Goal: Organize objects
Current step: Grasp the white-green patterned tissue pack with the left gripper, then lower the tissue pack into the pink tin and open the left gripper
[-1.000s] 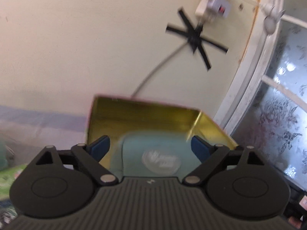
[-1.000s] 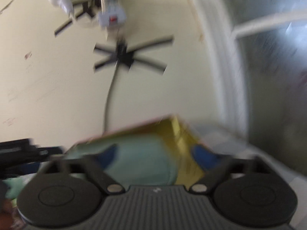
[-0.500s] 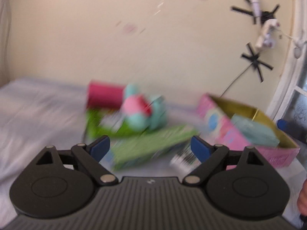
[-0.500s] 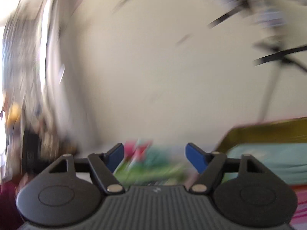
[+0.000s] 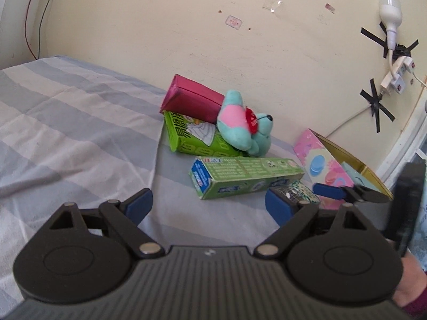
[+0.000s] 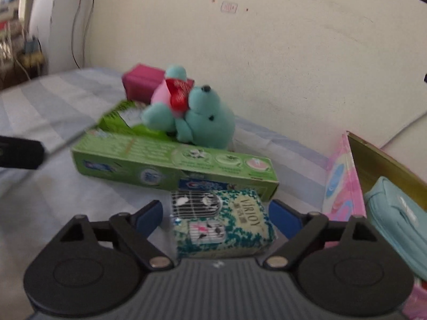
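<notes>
On the striped bed lie a green toothpaste box (image 5: 245, 176) (image 6: 173, 168), a teal and pink plush bear (image 5: 245, 130) (image 6: 197, 114), a second green box (image 5: 194, 138) under it, a magenta box (image 5: 192, 101) (image 6: 144, 81) and a small patterned tissue pack (image 6: 221, 226) (image 5: 300, 192). A pink box with a gold inside (image 5: 320, 165) (image 6: 344, 181) holds a light blue pouch (image 6: 400, 221). My left gripper (image 5: 208, 208) is open and empty over bare sheet. My right gripper (image 6: 216, 213) is open, its jaws on either side of the tissue pack, not closed on it.
A cream wall (image 5: 213, 40) runs right behind the objects, with a taped cable, a plug strip (image 5: 395, 77) and a bulb (image 5: 389, 13). The bed sheet (image 5: 66, 133) stretches to the left. A window frame (image 5: 411, 138) stands at the far right.
Both grippers swung left and down, away from the pink box's inside towards the pile on the bed. The right gripper now straddles the tissue pack.
</notes>
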Available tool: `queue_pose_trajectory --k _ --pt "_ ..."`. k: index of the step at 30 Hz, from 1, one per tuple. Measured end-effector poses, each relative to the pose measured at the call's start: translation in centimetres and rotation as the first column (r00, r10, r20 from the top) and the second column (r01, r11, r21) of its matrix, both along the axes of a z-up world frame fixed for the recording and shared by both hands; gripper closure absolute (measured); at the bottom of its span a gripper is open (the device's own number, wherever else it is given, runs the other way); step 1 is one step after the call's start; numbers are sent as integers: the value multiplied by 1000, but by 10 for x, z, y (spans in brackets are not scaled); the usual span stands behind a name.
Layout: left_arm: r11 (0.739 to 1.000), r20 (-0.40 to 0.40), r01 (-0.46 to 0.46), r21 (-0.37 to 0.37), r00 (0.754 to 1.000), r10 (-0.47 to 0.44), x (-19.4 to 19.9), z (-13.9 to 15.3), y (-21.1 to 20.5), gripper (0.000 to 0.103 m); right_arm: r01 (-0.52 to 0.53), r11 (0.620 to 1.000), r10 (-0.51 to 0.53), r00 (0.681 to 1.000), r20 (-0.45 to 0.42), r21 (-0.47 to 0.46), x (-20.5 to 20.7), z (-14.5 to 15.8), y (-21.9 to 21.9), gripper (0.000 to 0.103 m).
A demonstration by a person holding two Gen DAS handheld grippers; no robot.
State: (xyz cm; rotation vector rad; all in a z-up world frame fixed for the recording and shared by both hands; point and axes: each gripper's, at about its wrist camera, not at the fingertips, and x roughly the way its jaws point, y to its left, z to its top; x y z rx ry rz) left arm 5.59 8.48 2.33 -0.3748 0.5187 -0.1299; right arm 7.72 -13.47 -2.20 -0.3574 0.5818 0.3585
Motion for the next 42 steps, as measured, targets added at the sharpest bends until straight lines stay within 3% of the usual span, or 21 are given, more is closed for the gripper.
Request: queue_pose_trajectory --k 2,6,9,11,12,14,19,22,26,30,36,39,42 --pt "1000 0 17 5 1000 -17 -5 -1 -1 11 2 997 1 999 -47 74 -2 1 -8 27" --pt "998 -22 58 -2 998 -58 -7 -4 -6 11 -75 988 84 994 -64 134 -42 6 -13 26" --pt "990 -41 132 -42 990 -133 -11 -5 -10 13 -118 979 129 990 -61 166 -79 6 -16 14" --pt "981 -58 181 -64 981 -185 -15 -5 -13 17 -147 967 158 987 -35 210 -96 9 -27 1" --pt "976 -64 204 -76 976 -209 -16 -5 -15 18 -147 964 155 988 -19 220 -104 9 -32 0" --pt "962 -73 253 -102 963 -261 -18 -4 -21 19 -125 970 134 991 -29 207 -104 5 -34 1" --pt "938 -90 328 -112 937 -339 -8 0 -44 19 -59 943 115 981 -154 329 -82 6 -49 5" --pt "927 -129 355 -121 920 -369 -4 -6 -53 25 -49 935 109 982 -153 350 -83 5 -53 7" --pt "928 -155 351 -125 917 -368 5 -14 -60 42 -95 945 140 982 -124 312 -87 2 -44 26" --pt "928 -143 360 -92 918 -370 3 -9 -69 43 -116 940 150 985 -82 320 -92 3 -44 28" --pt "912 -60 402 -86 911 -407 12 27 -94 43 -58 920 39 998 58 388 -104 23 -71 28" --pt "900 -12 431 -60 901 -433 26 51 -126 43 -14 919 -40 991 129 393 -103 44 -93 28" --pt "876 0 483 19 876 -483 46 67 -175 43 51 911 -122 981 148 409 -92 61 -128 28"
